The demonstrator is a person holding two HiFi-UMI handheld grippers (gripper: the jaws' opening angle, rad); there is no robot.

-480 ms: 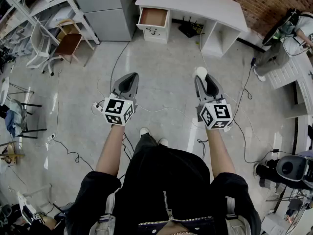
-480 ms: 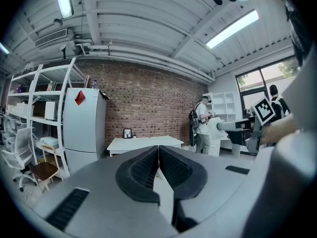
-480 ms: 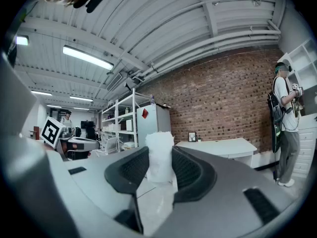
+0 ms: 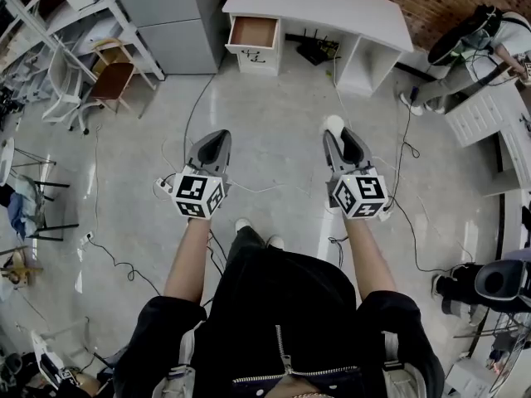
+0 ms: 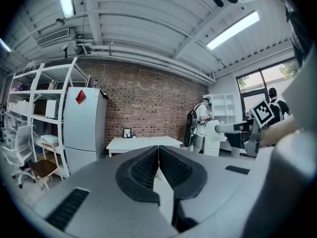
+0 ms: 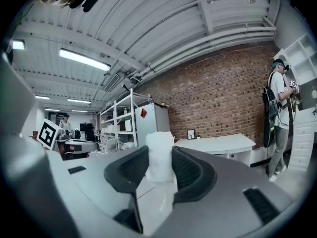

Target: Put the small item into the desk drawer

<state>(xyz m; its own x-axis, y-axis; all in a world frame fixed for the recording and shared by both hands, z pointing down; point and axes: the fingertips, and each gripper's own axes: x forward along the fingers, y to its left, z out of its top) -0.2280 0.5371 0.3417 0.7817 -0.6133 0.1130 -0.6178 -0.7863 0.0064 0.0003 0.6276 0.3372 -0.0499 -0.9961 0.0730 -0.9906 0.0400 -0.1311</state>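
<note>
A small white, frosty-looking item (image 6: 159, 155) sits clamped between the dark pads of my right gripper (image 6: 159, 170); in the head view it pokes out as a white blob (image 4: 333, 124) at the tip of that gripper (image 4: 338, 139). My left gripper (image 4: 217, 142) is held level beside it, its pads pressed together with nothing between them (image 5: 158, 165). Ahead stands the white desk (image 4: 332, 7), whose left drawer (image 4: 253, 31) is pulled open and shows a brown bottom. Both grippers hang over the floor, well short of the desk.
Cables (image 4: 199, 98) trail across the grey floor. A grey fridge (image 4: 170, 15), shelving and chairs (image 4: 112, 73) stand at the left. A person (image 4: 473, 48) stands at the right by white cabinets (image 4: 489, 114). Brick wall behind the desk.
The desk and drawer have shifted slightly up and left in the head view, and both grippers sit a little lower; the right gripper's hold on the item is the same.
</note>
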